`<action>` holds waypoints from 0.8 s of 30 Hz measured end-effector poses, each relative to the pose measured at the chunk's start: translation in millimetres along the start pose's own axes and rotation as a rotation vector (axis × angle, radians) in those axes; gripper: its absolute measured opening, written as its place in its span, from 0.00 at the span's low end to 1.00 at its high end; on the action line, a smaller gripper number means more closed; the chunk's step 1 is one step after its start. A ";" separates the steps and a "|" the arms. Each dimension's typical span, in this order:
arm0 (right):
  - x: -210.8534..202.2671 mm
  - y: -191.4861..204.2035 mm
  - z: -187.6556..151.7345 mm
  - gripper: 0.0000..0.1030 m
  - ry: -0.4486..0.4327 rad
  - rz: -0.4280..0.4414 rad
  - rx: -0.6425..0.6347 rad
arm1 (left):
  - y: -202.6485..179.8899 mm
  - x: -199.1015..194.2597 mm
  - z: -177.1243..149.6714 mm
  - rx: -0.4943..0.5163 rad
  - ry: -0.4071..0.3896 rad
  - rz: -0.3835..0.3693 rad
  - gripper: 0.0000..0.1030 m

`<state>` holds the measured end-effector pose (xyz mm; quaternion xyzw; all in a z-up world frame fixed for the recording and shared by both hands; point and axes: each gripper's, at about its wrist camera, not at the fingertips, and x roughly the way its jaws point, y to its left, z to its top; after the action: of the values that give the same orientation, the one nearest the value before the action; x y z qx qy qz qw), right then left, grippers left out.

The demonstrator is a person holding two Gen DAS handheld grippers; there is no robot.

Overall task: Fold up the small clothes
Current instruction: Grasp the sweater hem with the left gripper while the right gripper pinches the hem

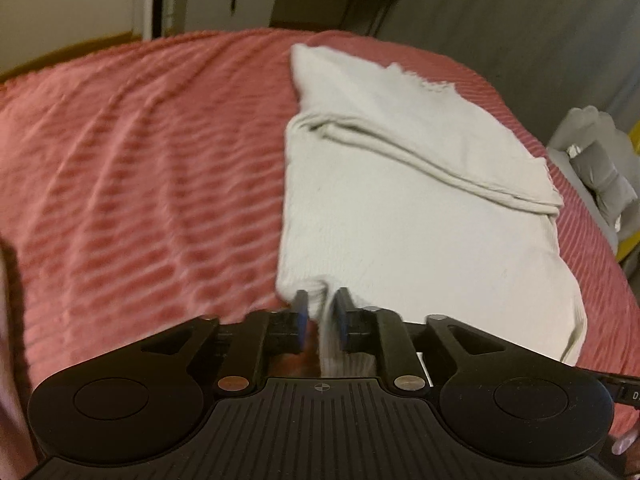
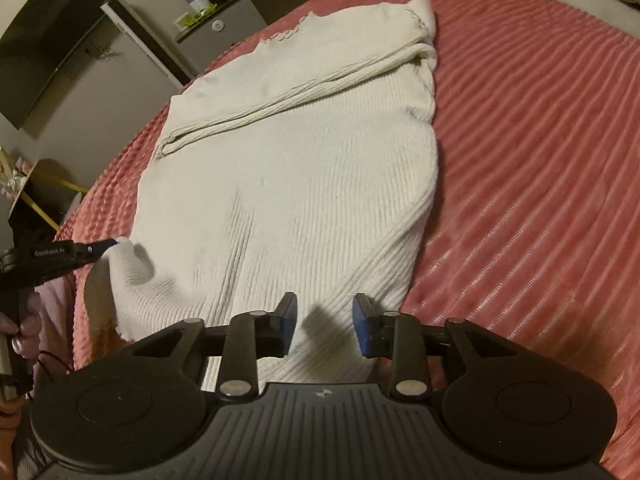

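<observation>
Your white ribbed garment (image 2: pixel 288 168) is lying spread out on the pink ribbed bedspread (image 2: pixel 540 160), with a folded band of fabric running across its far end, and it looks like a knit top, though I can't say for sure. Your left gripper (image 1: pixel 322 314) has its blue-padded fingers pinched tight on the near corner of the cloth, and from the right wrist view you can see that corner (image 2: pixel 124 254) pulled up off the bed. Your right gripper (image 2: pixel 325 320) is spread wide, sitting just over the near hem with fabric showing between the pads, not clamped on anything.
</observation>
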<state>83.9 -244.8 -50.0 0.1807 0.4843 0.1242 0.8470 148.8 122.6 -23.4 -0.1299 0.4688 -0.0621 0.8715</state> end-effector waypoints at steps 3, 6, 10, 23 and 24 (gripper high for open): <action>-3.2 0.4 -2.7 0.35 0.000 0.016 0.029 | 0.5 -0.9 -8.0 0.015 0.018 -0.019 0.23; -2.3 0.1 -9.0 0.36 0.021 0.012 0.039 | -1.9 -5.8 -13.5 0.018 0.013 -0.070 0.30; -0.8 0.5 -12.3 0.36 0.029 0.000 0.038 | -11.8 -11.9 -16.9 0.052 0.010 -0.138 0.39; 11.5 6.7 -5.2 0.53 0.070 -0.015 0.098 | -29.6 -1.7 -31.6 0.147 0.106 -0.096 0.43; 13.7 9.7 -5.4 0.52 0.075 -0.032 0.083 | -30.7 0.5 -32.3 0.156 0.116 -0.090 0.39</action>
<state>85.7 -229.7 -58.9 0.2030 0.5232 0.0972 0.8220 122.5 87.7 -32.0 -0.0788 0.5058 -0.1451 0.8467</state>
